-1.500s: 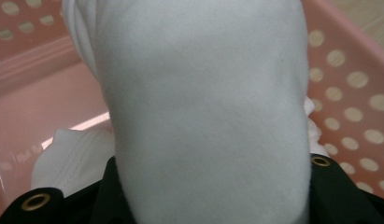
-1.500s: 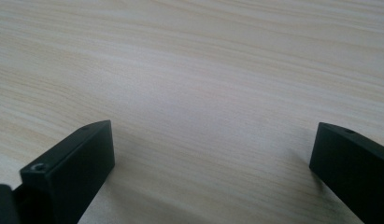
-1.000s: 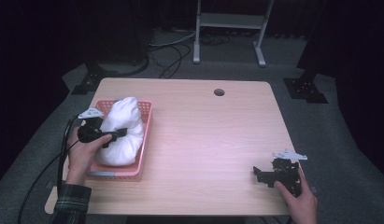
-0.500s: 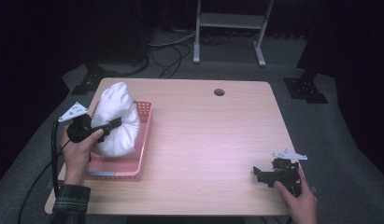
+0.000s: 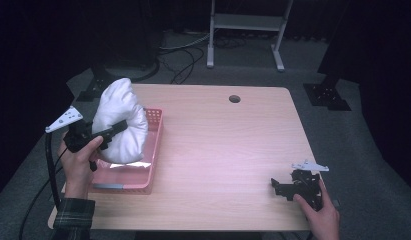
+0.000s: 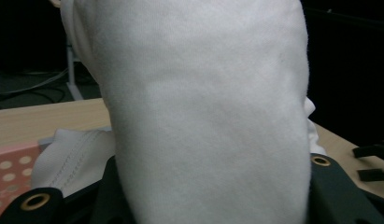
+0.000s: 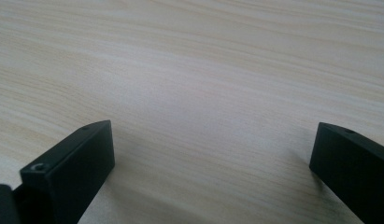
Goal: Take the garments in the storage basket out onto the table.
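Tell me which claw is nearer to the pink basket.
Left. The left claw hangs just above the pink basket, shut on the white cloth lifted out of it. The right claw rests open on the table near its far corner.

At the left edge of the pale wooden surface (image 5: 218,150), the left gripper (image 5: 109,134), black with a grey three-cornered plate, is clamped on a bulky white cloth bundle (image 5: 120,120) raised above the pink perforated plastic basket (image 5: 152,150), the bundle's lower end hanging over the basket's inside. The right gripper (image 5: 280,186), also black and held in a hand, rests on the surface near its front right corner, well apart from the basket. A small round dark hole (image 5: 234,98) sits near the surface's far edge.
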The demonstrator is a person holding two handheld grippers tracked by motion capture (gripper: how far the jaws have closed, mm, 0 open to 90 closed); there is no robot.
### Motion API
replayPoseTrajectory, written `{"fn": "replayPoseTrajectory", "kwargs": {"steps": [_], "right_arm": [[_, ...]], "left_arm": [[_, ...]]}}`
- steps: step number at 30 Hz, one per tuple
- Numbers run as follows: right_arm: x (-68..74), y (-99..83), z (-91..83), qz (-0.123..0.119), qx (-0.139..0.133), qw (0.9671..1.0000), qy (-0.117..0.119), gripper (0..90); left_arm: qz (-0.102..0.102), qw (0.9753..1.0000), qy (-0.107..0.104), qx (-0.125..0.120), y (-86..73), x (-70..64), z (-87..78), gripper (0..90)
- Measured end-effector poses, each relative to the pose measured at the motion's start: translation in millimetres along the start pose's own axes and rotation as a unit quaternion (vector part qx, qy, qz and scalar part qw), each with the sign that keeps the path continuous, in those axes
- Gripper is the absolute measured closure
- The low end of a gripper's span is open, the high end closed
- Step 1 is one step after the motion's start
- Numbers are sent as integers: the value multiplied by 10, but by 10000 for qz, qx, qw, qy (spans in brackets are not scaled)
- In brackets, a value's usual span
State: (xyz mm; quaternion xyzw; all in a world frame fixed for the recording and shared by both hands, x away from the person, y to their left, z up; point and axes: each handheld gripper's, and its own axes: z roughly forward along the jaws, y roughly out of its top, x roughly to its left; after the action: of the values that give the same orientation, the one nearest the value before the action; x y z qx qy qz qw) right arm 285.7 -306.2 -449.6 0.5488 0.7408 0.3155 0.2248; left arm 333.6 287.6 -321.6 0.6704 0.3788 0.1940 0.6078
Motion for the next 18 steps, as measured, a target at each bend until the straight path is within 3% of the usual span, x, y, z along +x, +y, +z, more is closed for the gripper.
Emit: {"fn": "replayPoseTrajectory", "kwargs": {"steps": [10,18], "right_arm": [[0,0,0,-6,-4,10000,-2,0],[-1,0,0,-8,-2,10000,-1,0]], "left_arm": [[-50,9991,-406,-140,142,-189,65,527],[-1,9984,-536,-182,271,-394,183,526]]}}
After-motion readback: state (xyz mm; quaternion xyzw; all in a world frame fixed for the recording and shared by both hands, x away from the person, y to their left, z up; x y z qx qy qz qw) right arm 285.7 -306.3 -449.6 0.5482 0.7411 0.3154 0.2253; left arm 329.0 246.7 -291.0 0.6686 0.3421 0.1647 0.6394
